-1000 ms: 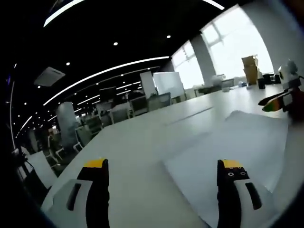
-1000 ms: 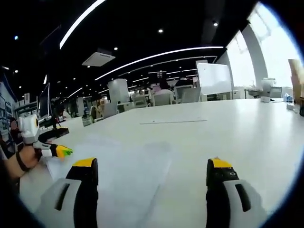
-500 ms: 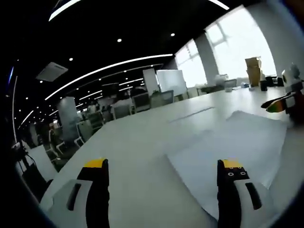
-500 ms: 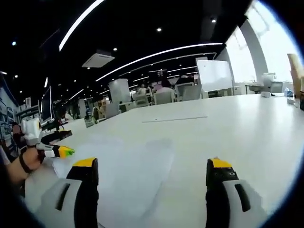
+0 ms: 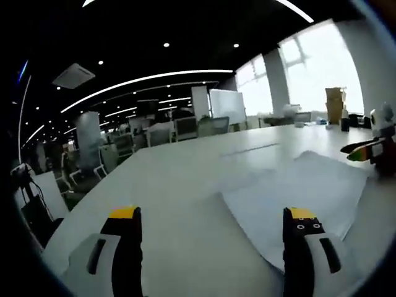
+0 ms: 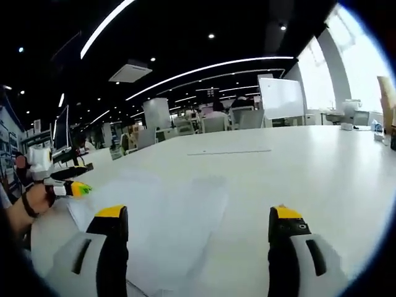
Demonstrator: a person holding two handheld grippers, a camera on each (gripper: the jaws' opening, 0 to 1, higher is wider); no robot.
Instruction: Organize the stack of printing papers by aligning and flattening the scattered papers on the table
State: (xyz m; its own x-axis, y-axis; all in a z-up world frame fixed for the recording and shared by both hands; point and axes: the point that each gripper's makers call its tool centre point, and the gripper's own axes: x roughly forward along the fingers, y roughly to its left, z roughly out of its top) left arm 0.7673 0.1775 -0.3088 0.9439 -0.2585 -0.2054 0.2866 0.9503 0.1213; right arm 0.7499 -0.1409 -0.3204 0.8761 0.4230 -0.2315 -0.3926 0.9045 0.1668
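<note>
A: Printing papers [image 5: 303, 198] — where are they?

B: Flat on the white desk [image 5: 179, 185], a loose pale spread. In left gripper view they sit ahead & to the right; nearest edge runs up to the right jaw of the left hand-held gripper [image 5: 213, 238]. In right gripper view the papers [image 6: 161, 216] lie ahead-left, between the jaws and out past the left one.

A: Left hand-held gripper — how wide?

B: Jaws wide apart, yellow tips up, nothing btwn them. Right jaw is over or just at the sheet edge; can't tell if it touches.

A: Right hand-held gripper [image 6: 198, 238]?

B: Same: jaws spread wide, gripping nothing. Left jaw over the paper, right jaw over bare desk. Contact w/ the sheet can't be judged.

A: See each other?

B: Yes. In left gripper view the right hand-held gripper shows at far right, by the papers' far side, green/yellow tip toward the sheets. In right gripper view the left hand-held gripper shows at far left, held by a hand [image 6: 34, 201] w/ a dark wristband, at the papers' left edge.

A: Bkgd?

B: Whiteboard [image 6: 281, 99], office chairs [image 5: 185, 130], bright windows [image 5: 315, 62], a cardboard box [image 5: 335, 105] at the desk's far end.
</note>
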